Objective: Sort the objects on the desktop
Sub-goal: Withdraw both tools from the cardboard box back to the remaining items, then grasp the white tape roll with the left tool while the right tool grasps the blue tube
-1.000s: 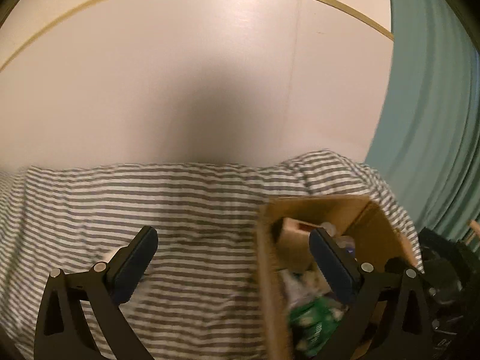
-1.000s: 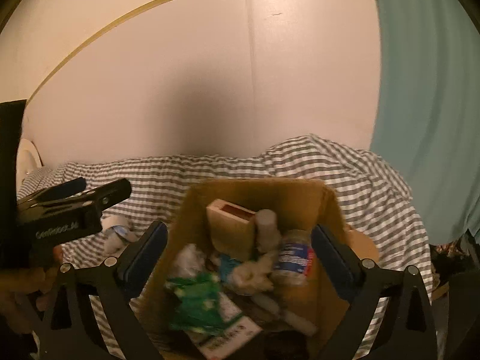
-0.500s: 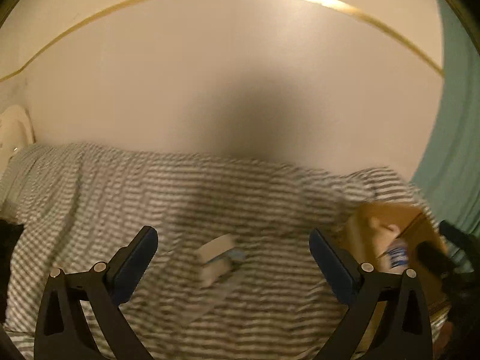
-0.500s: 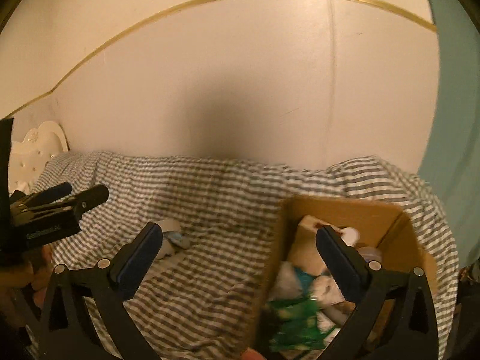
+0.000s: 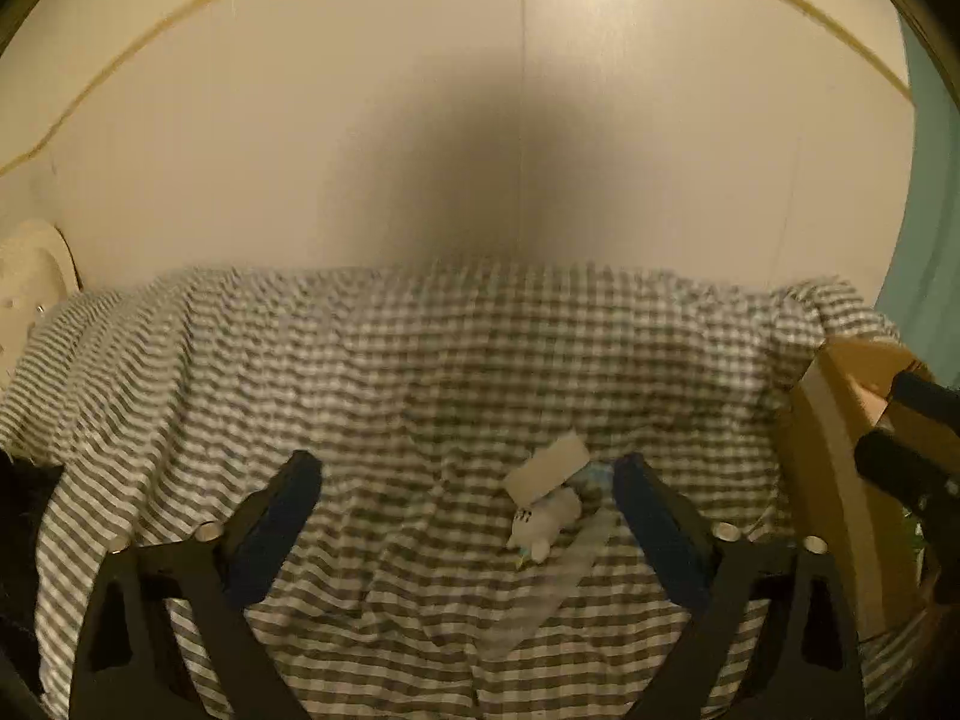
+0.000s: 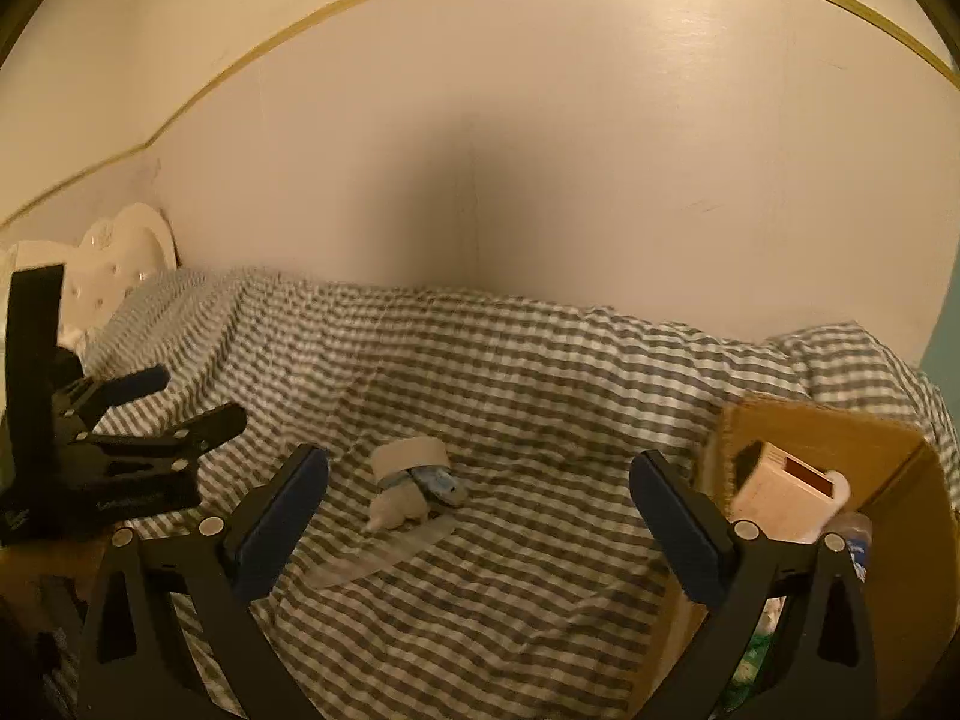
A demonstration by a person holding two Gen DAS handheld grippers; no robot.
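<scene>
Your left claw [image 5: 465, 516] is closing, nothing yet between its jaws; your right claw [image 6: 480, 510] gapes empty. The small white plush toy [image 5: 543, 525] lies lower centre on the grey-striped bedcover [image 5: 420, 372], left of the brown cardboard box [image 6: 840, 444].

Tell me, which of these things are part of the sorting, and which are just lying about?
Part of the job: small white toy, paper roll, clear wrapper, cardboard box, pink-white carton.

Just lying about: striped cloth, white headboard, teal curtain.
</scene>
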